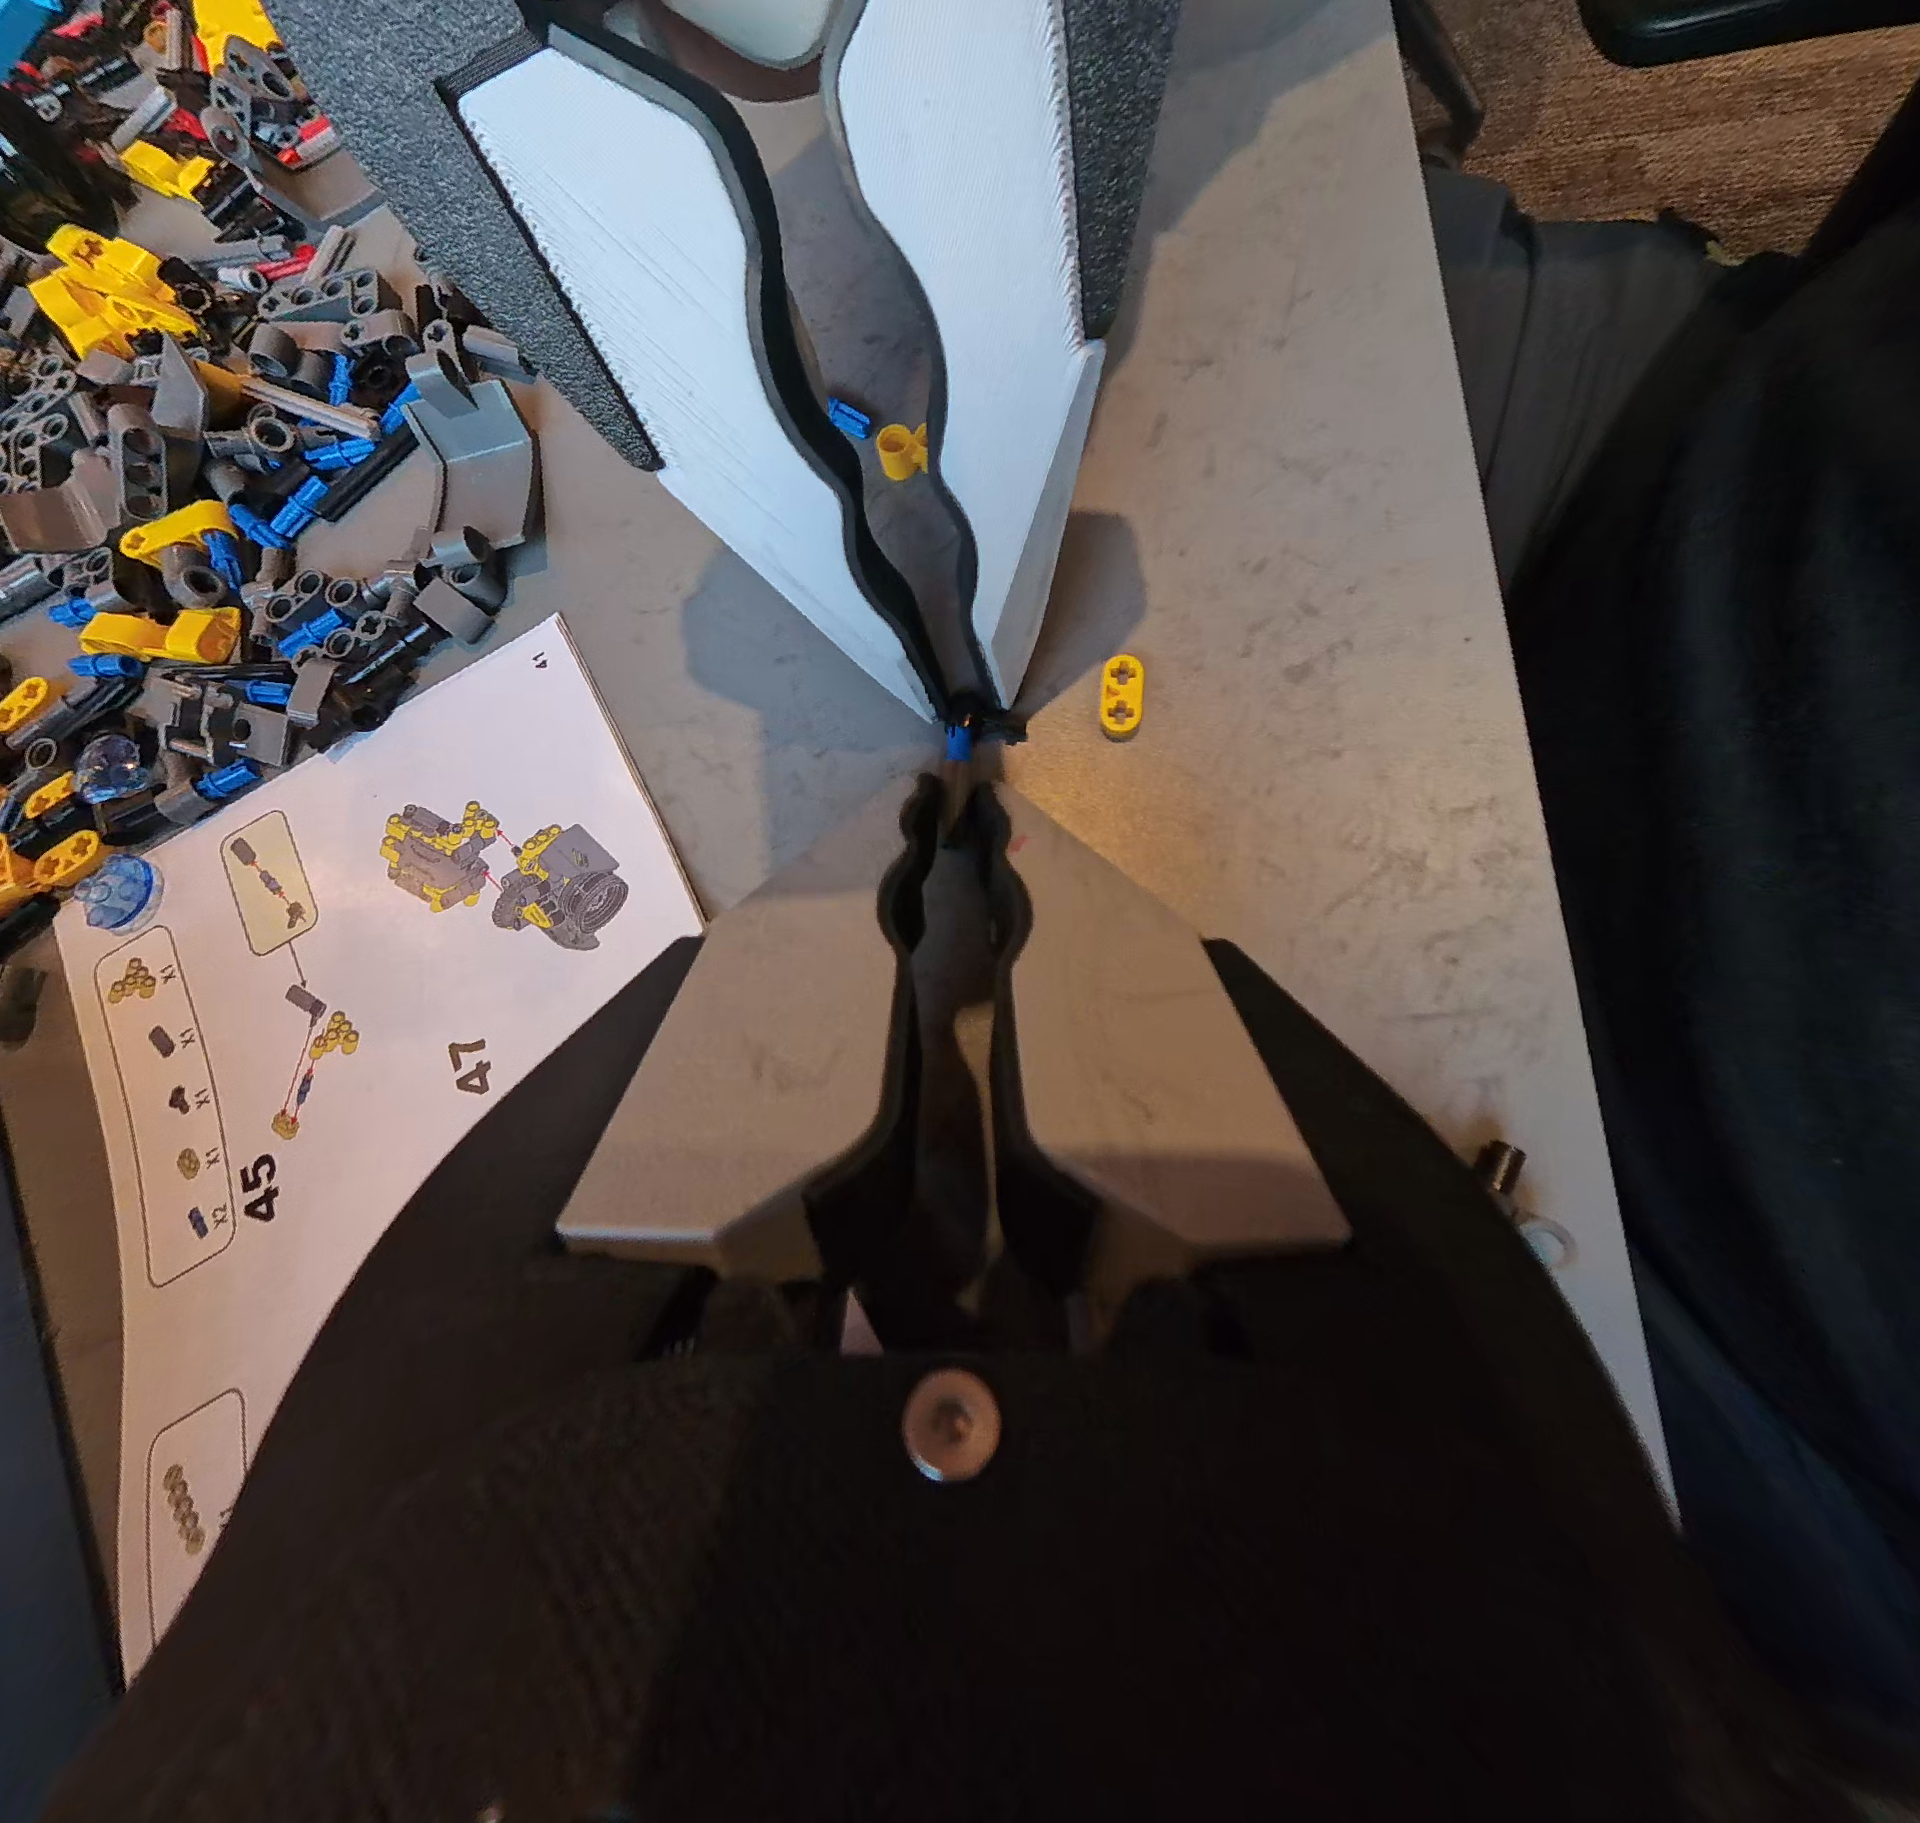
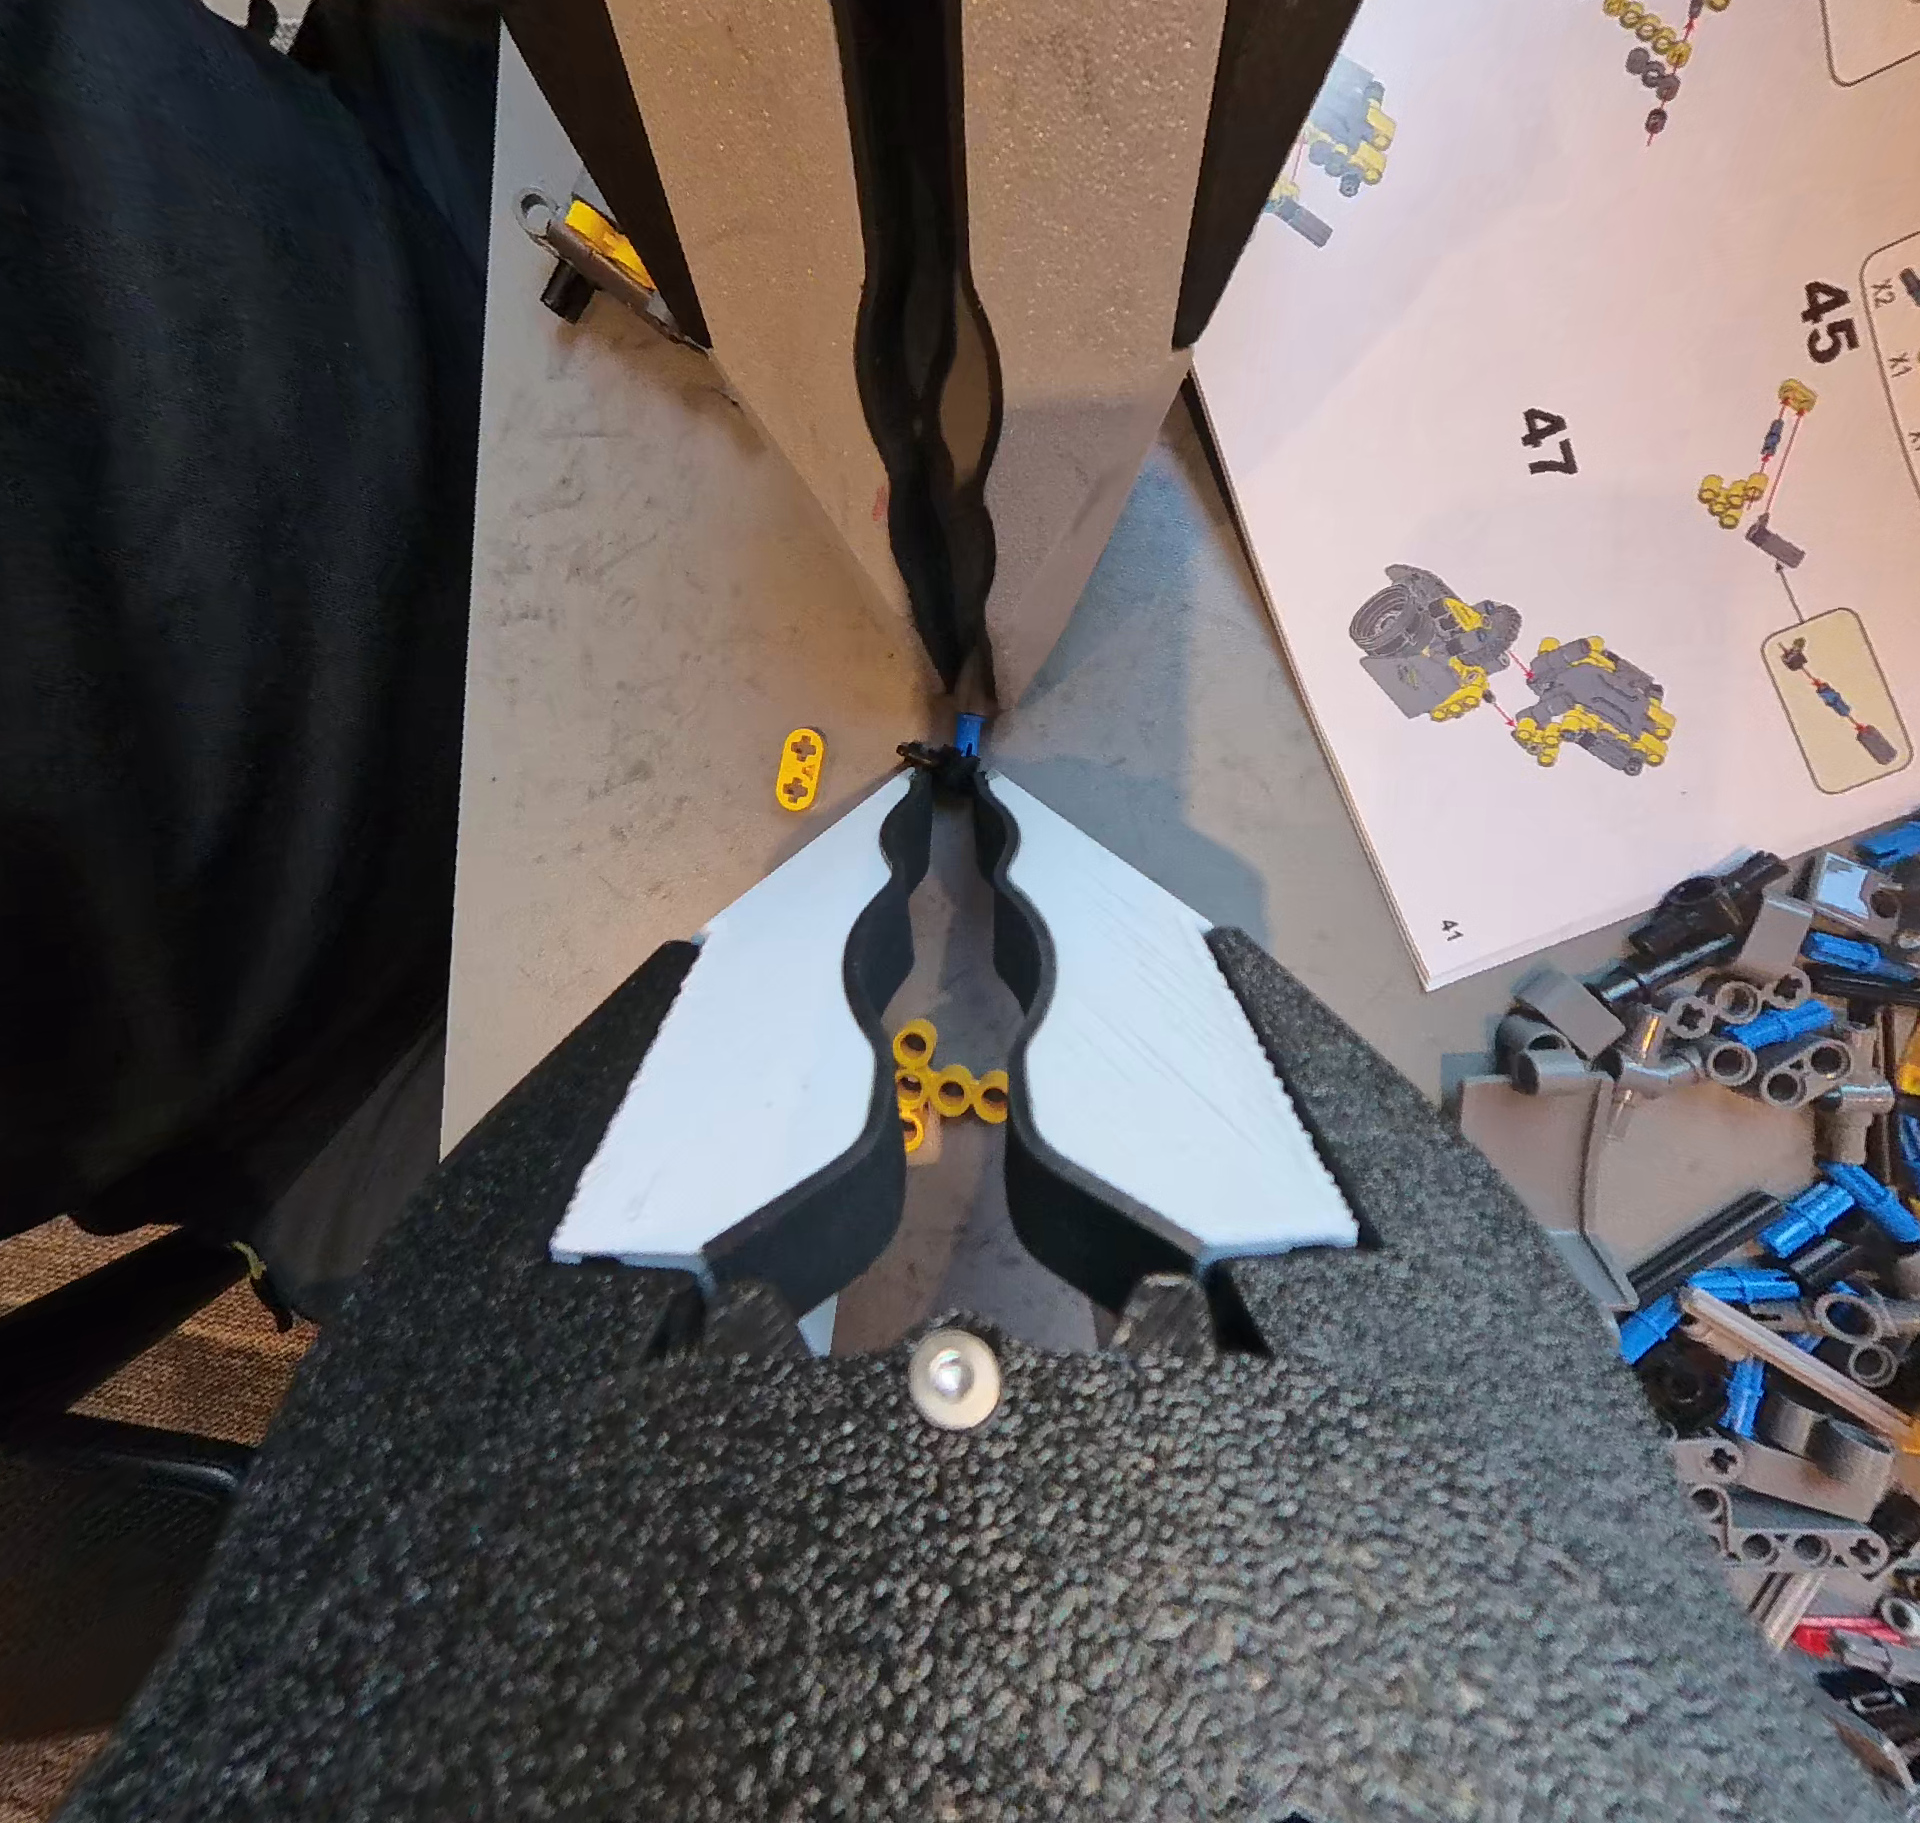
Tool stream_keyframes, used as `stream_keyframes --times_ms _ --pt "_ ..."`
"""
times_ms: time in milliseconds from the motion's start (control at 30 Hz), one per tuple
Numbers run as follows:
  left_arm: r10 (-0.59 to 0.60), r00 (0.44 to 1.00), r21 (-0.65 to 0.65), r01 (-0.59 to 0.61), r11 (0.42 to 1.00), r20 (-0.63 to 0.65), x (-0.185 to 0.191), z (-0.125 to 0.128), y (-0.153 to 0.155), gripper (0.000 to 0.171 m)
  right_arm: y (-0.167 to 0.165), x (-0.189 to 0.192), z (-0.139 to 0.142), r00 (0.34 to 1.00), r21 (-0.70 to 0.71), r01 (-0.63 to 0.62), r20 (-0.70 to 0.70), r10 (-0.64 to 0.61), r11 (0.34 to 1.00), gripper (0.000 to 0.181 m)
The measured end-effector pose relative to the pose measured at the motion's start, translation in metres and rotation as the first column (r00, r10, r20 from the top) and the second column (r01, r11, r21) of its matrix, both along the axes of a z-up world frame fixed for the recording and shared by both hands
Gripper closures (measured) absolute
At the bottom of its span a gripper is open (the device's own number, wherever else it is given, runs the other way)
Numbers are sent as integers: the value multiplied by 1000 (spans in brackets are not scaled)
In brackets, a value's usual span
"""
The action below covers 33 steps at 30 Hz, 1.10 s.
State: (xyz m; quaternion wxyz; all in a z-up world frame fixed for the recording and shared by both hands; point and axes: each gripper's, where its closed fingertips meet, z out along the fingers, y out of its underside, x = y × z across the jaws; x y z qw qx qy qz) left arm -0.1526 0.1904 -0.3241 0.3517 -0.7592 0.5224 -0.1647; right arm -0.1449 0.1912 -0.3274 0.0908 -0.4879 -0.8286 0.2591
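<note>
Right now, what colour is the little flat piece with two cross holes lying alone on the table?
Yellow, clearest in the right wrist view.

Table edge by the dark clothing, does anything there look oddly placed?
Yes: a small grey and yellow piece with a black pin sits right at the table edge, far from the parts pile, partly under the left claw.
</note>
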Motion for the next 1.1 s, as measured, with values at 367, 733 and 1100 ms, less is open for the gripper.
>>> stream_keyframes --times_ms 367,733,1100 --pt "15 1000 39 -14 999 -23 -3 0 3 168 1 1 0 1000 -3 25 -18 -25 1000 175" --pt "30 999 41 -29 999 -23 -5 0 5 168 12 3 1 989 0 125 -74 -124 992 175" --pt "30 1000 -13 -29 999 7 -4 -1 5 168 14 1 5 982 -34 168 -86 -170 985 166"
